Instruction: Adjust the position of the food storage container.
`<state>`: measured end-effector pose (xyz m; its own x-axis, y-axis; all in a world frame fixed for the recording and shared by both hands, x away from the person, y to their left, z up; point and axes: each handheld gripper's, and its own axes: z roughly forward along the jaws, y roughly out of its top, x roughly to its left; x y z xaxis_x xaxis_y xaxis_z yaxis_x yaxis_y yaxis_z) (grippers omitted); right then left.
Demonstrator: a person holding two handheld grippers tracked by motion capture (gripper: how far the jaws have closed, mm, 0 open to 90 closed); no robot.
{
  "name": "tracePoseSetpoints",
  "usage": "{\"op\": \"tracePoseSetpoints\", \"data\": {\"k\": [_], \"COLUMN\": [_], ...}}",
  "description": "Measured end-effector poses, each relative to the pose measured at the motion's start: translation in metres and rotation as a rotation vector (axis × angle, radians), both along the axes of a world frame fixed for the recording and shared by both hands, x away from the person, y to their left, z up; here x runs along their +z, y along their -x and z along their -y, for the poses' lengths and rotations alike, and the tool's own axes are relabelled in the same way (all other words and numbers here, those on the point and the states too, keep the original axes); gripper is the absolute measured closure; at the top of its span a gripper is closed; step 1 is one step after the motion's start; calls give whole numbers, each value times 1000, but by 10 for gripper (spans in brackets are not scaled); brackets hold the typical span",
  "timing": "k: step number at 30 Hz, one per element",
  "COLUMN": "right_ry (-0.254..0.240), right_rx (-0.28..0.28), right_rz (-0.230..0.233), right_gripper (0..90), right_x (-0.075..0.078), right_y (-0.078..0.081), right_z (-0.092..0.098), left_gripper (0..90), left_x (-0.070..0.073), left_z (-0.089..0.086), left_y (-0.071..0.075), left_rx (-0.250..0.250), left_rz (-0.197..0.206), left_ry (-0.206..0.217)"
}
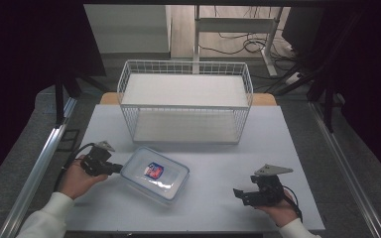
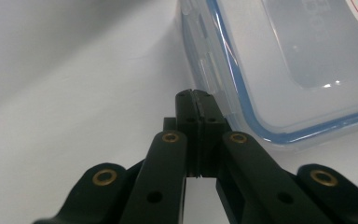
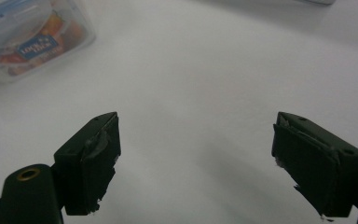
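Now: L gripper point(image 2: 196, 100) clenched empty, tips at box point(image 1: 155, 174) side latch | R gripper point(image 3: 196, 163) released, idle | risk, I reckon: closed tips shove box, it skids on table point(image 1: 228, 198).

The clear plastic food container with blue-sealed lid point(image 1: 155, 174) bears a red, white and blue label point(image 1: 154, 170) on its lid. In the right gripper view the label's blue band point(image 3: 38, 46) carries white lettering, too blurred to read with certainty. No other text is legible.
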<state>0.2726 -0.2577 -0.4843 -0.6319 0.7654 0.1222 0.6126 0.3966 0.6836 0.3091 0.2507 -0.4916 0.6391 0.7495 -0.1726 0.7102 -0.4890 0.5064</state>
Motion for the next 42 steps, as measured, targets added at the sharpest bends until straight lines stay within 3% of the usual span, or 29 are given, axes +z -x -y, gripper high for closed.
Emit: {"op": "tracePoseSetpoints", "data": {"k": [11, 19, 22, 26, 38, 39, 40, 42], "right_ry": [0, 2, 2, 1, 4, 4, 7, 5], "right_rx": [6, 5, 4, 4, 6, 6, 4, 0], "right_rz": [0, 0, -1, -1, -6, -6, -7, -8], "right_gripper": [155, 155, 155, 155, 155, 155, 156, 155], "right_x": [1, 1, 1, 0, -1, -1, -1, -1], "right_y": [0, 0, 0, 0, -1, -1, -2, -2], "right_z": [0, -1, -1, 0, -1, -1, 0, 0], "left_gripper": [898, 898, 898, 897, 898, 898, 898, 898], "left_x": [-2, -4, -8, -10, -15, -15, -14, -14], "left_z": [24, 46, 55, 57, 70, 70, 75, 77], "left_y": [7, 17, 19, 18, 25, 25, 26, 25], "left_rx": [-48, -111, -130, -131, -137, -137, -143, -148], "left_rz": [-17, -19, -39, -41, -60, -60, -46, -46], "left_ry": [51, 73, 103, 111, 196, 196, 159, 160]}}
